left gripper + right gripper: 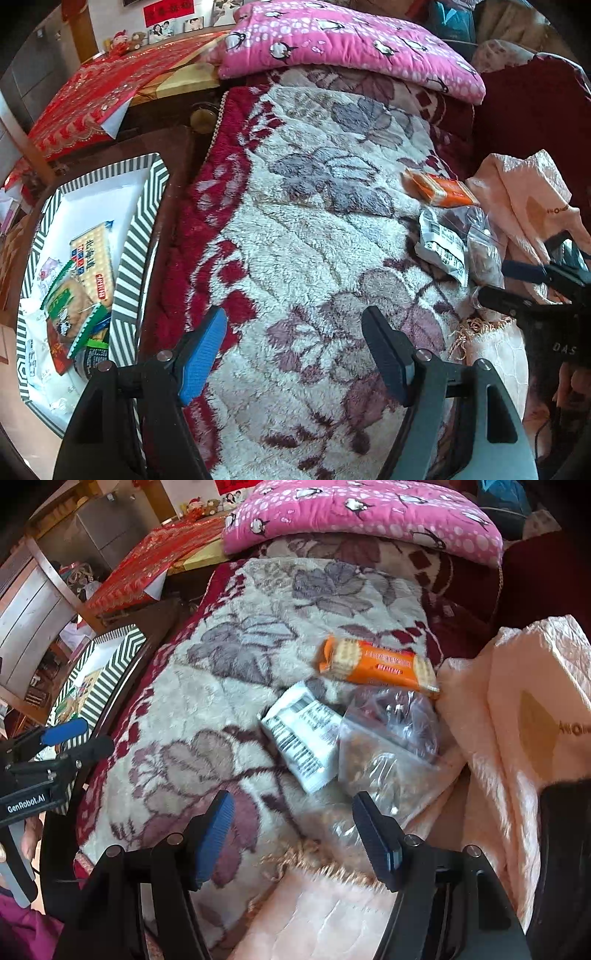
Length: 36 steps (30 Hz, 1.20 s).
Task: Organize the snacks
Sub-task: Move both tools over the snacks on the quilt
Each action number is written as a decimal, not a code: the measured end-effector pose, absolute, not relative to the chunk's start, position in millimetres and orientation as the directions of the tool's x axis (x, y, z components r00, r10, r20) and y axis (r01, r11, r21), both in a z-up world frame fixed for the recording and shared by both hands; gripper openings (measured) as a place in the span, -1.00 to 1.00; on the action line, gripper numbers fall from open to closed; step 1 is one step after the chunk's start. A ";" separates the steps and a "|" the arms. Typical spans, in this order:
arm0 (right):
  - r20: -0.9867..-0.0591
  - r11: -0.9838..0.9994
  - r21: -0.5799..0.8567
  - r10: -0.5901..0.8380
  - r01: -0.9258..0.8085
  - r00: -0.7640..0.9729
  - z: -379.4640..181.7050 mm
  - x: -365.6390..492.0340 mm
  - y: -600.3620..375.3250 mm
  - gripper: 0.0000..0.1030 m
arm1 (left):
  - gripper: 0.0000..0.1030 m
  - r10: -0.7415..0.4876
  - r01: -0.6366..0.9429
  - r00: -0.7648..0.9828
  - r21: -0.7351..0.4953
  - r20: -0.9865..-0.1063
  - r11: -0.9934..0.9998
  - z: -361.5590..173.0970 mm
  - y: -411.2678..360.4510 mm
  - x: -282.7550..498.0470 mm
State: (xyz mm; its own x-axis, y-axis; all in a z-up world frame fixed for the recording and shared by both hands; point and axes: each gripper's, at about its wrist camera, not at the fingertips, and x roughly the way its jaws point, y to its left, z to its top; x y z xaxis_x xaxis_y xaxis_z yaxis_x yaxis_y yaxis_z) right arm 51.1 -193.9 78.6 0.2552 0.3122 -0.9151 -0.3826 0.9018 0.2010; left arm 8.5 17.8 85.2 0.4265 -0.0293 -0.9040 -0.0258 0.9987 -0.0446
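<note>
Snacks (376, 666) lie on the floral blanket (229, 657); left gripper (295, 354) and right gripper (295, 836) both gape, empty.

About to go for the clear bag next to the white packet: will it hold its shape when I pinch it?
Probably not. The clear bag looks like thin crinkled film over loose brown pieces, so it will likely sag and its contents shift. Its glossy surface may slip. It overlaps the white packet, which might get dragged along on the plush blanket.
</note>
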 end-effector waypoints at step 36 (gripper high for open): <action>-0.915 0.951 0.278 0.305 -0.135 0.264 34.7 73.3 -257.1 -0.04 | 0.46 -0.146 0.081 0.316 -0.127 -0.937 0.989 53.8 -57.0 71.4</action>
